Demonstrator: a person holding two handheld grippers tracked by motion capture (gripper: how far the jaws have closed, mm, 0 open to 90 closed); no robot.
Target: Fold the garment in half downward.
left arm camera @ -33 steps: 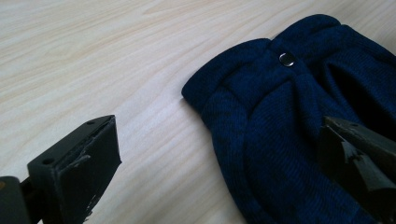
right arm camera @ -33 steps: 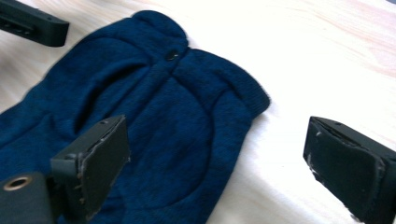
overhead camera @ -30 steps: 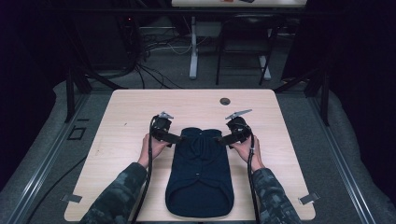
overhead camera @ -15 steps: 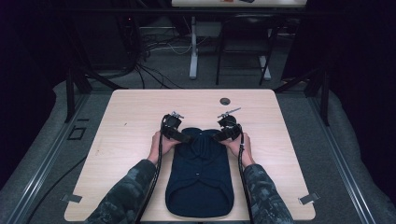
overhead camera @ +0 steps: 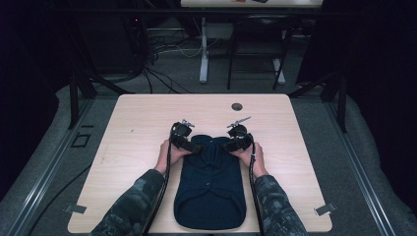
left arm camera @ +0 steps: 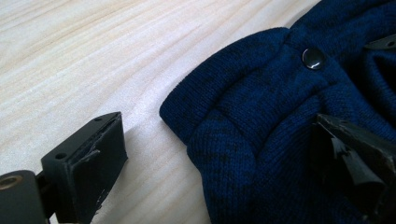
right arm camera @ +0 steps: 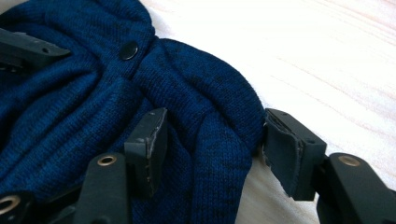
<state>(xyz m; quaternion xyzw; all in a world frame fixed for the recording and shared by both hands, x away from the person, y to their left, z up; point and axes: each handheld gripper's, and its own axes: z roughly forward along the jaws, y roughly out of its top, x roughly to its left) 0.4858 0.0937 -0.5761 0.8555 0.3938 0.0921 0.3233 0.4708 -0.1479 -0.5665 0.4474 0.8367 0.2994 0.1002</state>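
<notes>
Since one second ago, both grippers have been brought inward from the flanks of the garment onto its far corners; half a second ago they were already near this station.

Item 1: dark blue knitted garment [overhead camera: 210, 189]. Laid flat on the table [overhead camera: 133, 128], lengthwise, its rounded end at the near edge, its bunched end toward the table's middle. Placed roughly midway between the left and right edges. A black snap button [left arm camera: 313, 58] is seen on a seam close to the far left corner; a like button [right arm camera: 128, 50] is seen in the right gripper view.

Item 2: left gripper [overhead camera: 183, 138]. Held in the left hand [overhead camera: 167, 152] at the garment's far left corner. In the left gripper view the jaws are seen spread wide: one black jaw rests on bare wood, the other lies over the knit, with the folded corner between them. Nothing is pinched.

Item 3: right gripper [overhead camera: 235, 140]. Held in the right hand [overhead camera: 253, 158] at the garment's far right corner. In the right gripper view the jaws are parted, one pressed into the knit, the other just beside the fold's outer edge over bare wood. A thick roll of fabric sits between them, not clamped.

Item 4: small dark round disc [overhead camera: 237, 106]. Set in the table near the far edge, well apart from the garment.

Item 5: camouflage sleeves [overhead camera: 133, 204]. Seen entering from the near edge, one on each side of the garment.
</notes>
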